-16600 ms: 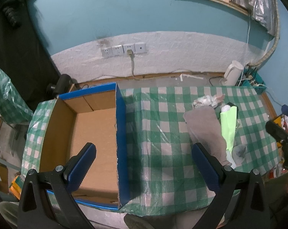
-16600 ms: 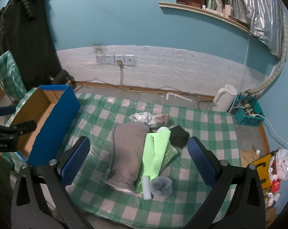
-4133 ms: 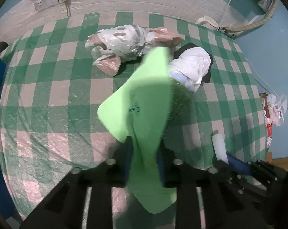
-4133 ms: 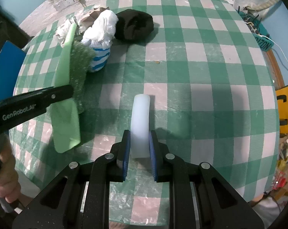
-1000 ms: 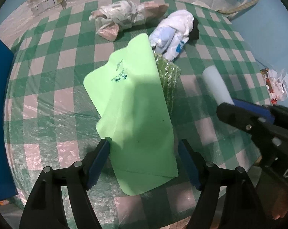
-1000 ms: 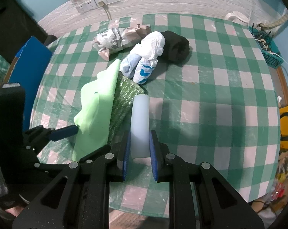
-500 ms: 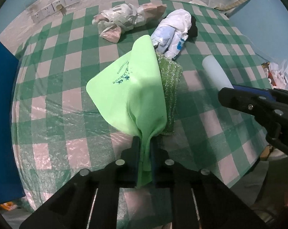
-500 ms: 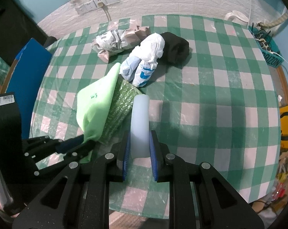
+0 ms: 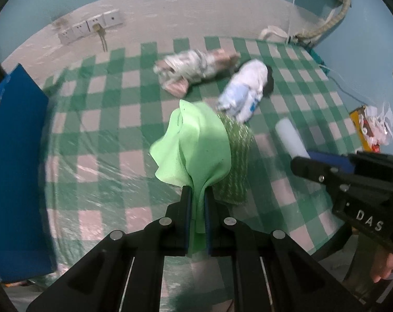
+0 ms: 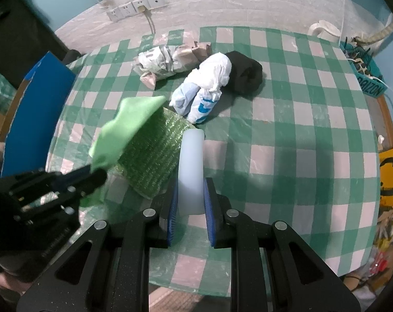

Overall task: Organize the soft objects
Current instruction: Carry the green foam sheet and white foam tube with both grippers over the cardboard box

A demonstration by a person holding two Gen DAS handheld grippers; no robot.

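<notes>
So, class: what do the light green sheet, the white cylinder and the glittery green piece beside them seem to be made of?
Light green sheet: thin matte foam or soft fabric, judging by how it flops in folds from the left gripper.
White cylinder: probably smooth, slightly translucent foam, clamped in the right gripper.
Glittery green piece: ribbed, sparkly weave, likely scouring mesh.

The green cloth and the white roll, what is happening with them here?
A person works with two handheld tongs over the checked table. The left tongs are shut on the light green cloth, which hangs bunched above the table. The right tongs are shut on the white foam roll. The glittery green pad, plastic bags and a black bundle lie on the table.
</notes>
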